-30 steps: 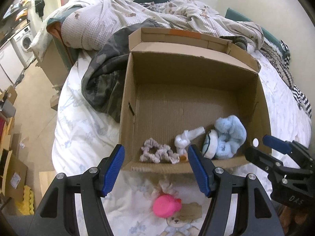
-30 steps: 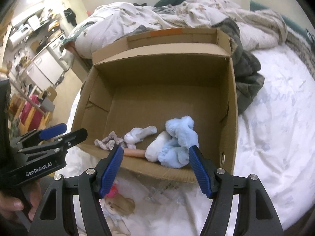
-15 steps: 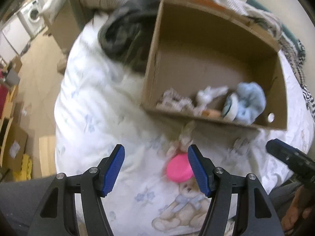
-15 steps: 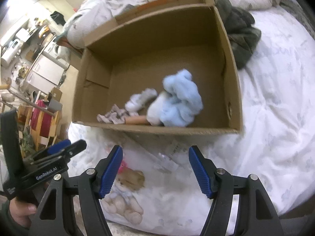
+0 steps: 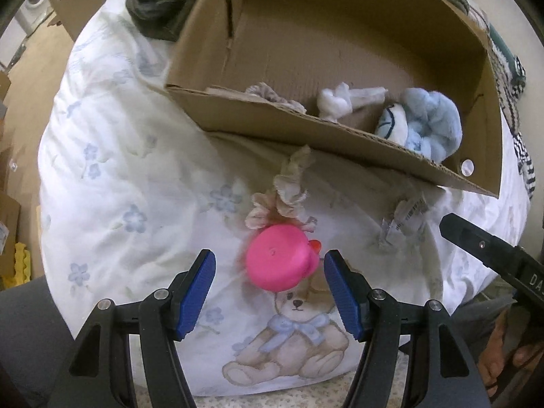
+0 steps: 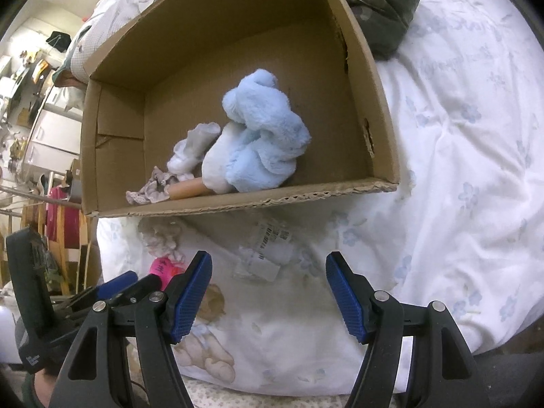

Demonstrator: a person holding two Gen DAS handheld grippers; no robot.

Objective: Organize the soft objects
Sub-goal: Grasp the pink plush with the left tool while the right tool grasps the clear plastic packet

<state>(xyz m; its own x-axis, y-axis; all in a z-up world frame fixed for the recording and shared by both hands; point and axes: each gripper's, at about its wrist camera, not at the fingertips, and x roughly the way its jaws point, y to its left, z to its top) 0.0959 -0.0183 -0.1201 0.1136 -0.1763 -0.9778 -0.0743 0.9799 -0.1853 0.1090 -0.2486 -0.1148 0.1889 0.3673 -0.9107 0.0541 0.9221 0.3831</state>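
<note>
Left tool (image 5: 269,284) angled steeply down (jaws apart) over pink toy (image 5: 280,261).

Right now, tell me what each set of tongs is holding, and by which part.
Nothing is held. The left tongs stand open around the pink toy without touching it; the right tongs stand open above the crumpled plastic wrapper on the bedsheet.

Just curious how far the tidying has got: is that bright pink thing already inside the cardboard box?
No, the pink thing lies on the bedsheet in front of the cardboard box, outside its near wall.
</note>
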